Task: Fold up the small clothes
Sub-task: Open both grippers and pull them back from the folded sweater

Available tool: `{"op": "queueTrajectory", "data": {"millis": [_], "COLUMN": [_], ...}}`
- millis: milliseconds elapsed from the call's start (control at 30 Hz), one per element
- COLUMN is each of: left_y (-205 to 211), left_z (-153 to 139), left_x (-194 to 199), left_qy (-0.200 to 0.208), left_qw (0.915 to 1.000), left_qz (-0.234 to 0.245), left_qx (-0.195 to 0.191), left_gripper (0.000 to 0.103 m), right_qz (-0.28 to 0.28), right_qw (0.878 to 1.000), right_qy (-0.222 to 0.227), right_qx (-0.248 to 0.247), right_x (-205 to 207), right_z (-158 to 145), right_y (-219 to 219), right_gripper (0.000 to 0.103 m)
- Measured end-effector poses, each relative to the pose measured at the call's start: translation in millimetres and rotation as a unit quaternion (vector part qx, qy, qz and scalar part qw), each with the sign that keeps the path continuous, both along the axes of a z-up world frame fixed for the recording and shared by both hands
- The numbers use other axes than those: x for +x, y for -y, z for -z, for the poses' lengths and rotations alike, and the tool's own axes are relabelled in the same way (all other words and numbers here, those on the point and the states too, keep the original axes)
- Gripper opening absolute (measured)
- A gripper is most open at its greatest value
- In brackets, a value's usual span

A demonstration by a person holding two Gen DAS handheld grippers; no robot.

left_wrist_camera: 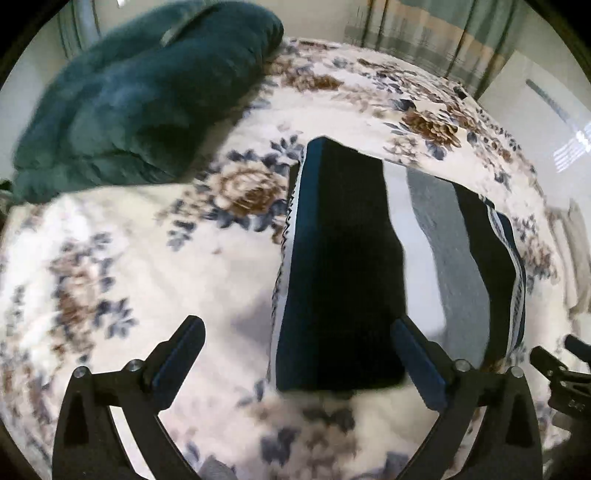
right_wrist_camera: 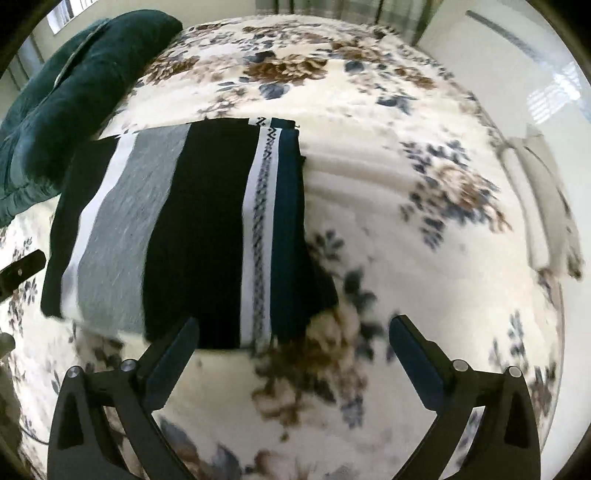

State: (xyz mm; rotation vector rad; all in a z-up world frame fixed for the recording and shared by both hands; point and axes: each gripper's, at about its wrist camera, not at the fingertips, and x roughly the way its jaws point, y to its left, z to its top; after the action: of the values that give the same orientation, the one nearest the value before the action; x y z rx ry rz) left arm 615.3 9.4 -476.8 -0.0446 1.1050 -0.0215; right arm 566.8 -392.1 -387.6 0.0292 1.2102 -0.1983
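Note:
A folded striped garment (left_wrist_camera: 343, 266) in black, white, grey and navy bands lies flat on the floral bed cover (left_wrist_camera: 147, 258). My left gripper (left_wrist_camera: 297, 332) hangs open above its near left corner, nothing between the fingers. In the right wrist view the same garment (right_wrist_camera: 199, 229) spreads to the upper left, with a zigzag-patterned white band along its right side. My right gripper (right_wrist_camera: 293, 328) is open above the garment's near right corner, and nothing is held. The left finger (right_wrist_camera: 177, 350) overlaps the garment's near edge in the picture.
A dark teal plush blanket (left_wrist_camera: 140, 99) is heaped at the far left of the bed (right_wrist_camera: 74, 99). Curtains (left_wrist_camera: 424, 33) hang behind the bed. A white floor (right_wrist_camera: 517, 74) shows at the right past the bed's edge. Part of the other gripper (left_wrist_camera: 561, 373) shows at the right.

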Motion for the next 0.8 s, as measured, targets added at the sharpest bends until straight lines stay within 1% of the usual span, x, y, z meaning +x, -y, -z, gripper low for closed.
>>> {"op": "queueTrajectory", "data": {"millis": [100, 133, 167, 200, 267, 300, 367, 400, 500, 600, 700, 800], "left_y": [7, 11, 14, 17, 22, 25, 29, 31, 37, 41, 42, 43], "left_z": [-21, -33, -44, -62, -83, -102, -129, -144, -192, -230, -272, -304], "left_x": [-13, -18, -24, -35, -48, -61, -81, -92, -132, -166, -203, -232], "left_qy": [0.001, 0.006, 0.012, 0.022, 0.035, 0.042, 0.053, 0.058, 0.077, 0.097, 0.114, 0.129], "left_qw": [1.0, 1.0, 0.9999, 0.9997, 0.9993, 0.999, 0.9983, 0.998, 0.9964, 0.9941, 0.9922, 0.9904], "left_qz": [-0.002, 0.001, 0.003, 0.005, 0.01, 0.012, 0.018, 0.021, 0.032, 0.042, 0.047, 0.044], "left_qx": [0.001, -0.002, 0.003, 0.013, 0.01, 0.011, 0.014, 0.016, 0.014, 0.021, 0.019, 0.019], "left_gripper": [0.103, 0.103, 0.103, 0.103, 0.103, 0.103, 0.103, 0.103, 0.103, 0.103, 0.103, 0.103], "right_qz": [0.017, 0.02, 0.021, 0.022, 0.02, 0.02, 0.018, 0.017, 0.013, 0.013, 0.015, 0.013], "right_qw": [1.0, 1.0, 0.999, 0.999, 0.998, 0.997, 0.995, 0.994, 0.991, 0.987, 0.982, 0.979], "right_qy": [0.015, 0.018, 0.023, 0.031, 0.051, 0.059, 0.084, 0.091, 0.123, 0.15, 0.175, 0.193], "right_qx": [-0.016, -0.015, -0.017, -0.026, -0.038, -0.042, -0.05, -0.052, -0.059, -0.061, -0.068, -0.068], "right_x": [-25, -34, -41, -49, -71, -82, -108, -119, -162, -203, -242, -282], "right_z": [-33, -46, -59, -74, -111, -127, -169, -185, -244, -296, -340, -380], "right_y": [-8, -12, -14, -16, -21, -23, -30, -31, -40, -47, -52, -56], "right_gripper": [0.103, 0.103, 0.103, 0.103, 0.103, 0.103, 0.103, 0.103, 0.103, 0.103, 0.103, 0.103]}}
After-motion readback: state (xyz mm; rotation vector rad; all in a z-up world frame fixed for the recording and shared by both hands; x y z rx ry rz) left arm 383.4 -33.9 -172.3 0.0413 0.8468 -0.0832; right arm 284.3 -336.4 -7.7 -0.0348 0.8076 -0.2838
